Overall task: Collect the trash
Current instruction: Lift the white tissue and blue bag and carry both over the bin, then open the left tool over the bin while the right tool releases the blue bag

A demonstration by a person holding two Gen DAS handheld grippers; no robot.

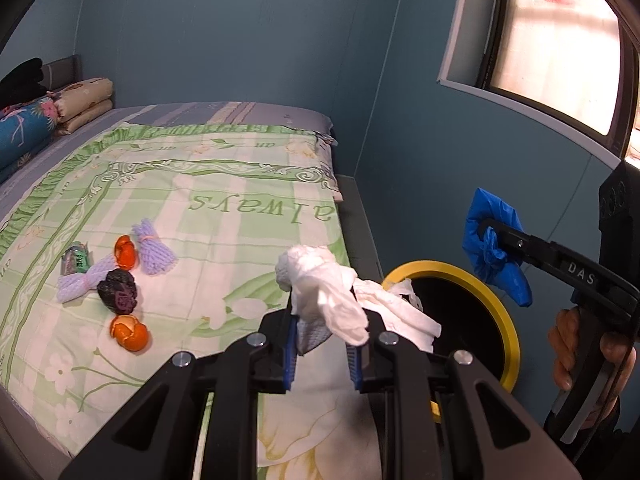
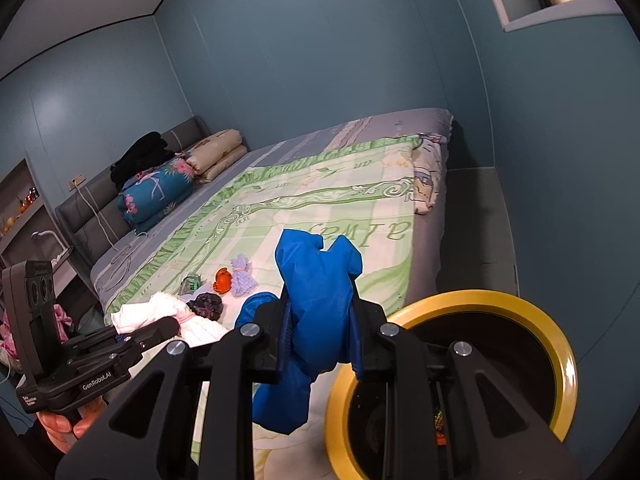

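The crumpled white tissue (image 1: 320, 280) sits pinched between the blue pads of the left gripper (image 1: 323, 350), its loose folds spilling over the jaws just left of the yellow-rimmed bin (image 1: 510, 354). The blue plastic wrapper (image 2: 320, 276), bunched and puffy, is clamped in the right gripper (image 2: 320, 340) and hangs beside the bin's near rim. Both claws are closed on their loads, so two pieces look ready to drop, though neither is inside yet. White paper (image 1: 404, 304) already drapes over the bin's left edge, which suggests some collecting is done. Much is left, as far as can be judged: on the green quilt (image 1: 224, 184), well to the left, lie two orange peels (image 1: 127, 254), two lilac foam fruit nets (image 1: 154, 246), a small crushed green packet (image 1: 76, 260) and a dark purple crumpled lump (image 1: 119, 291), clustered close together. Farther off, folded bedding (image 1: 82, 102) rests by the headboard, and a window (image 1: 560, 48) is set in the blue wall on the right.
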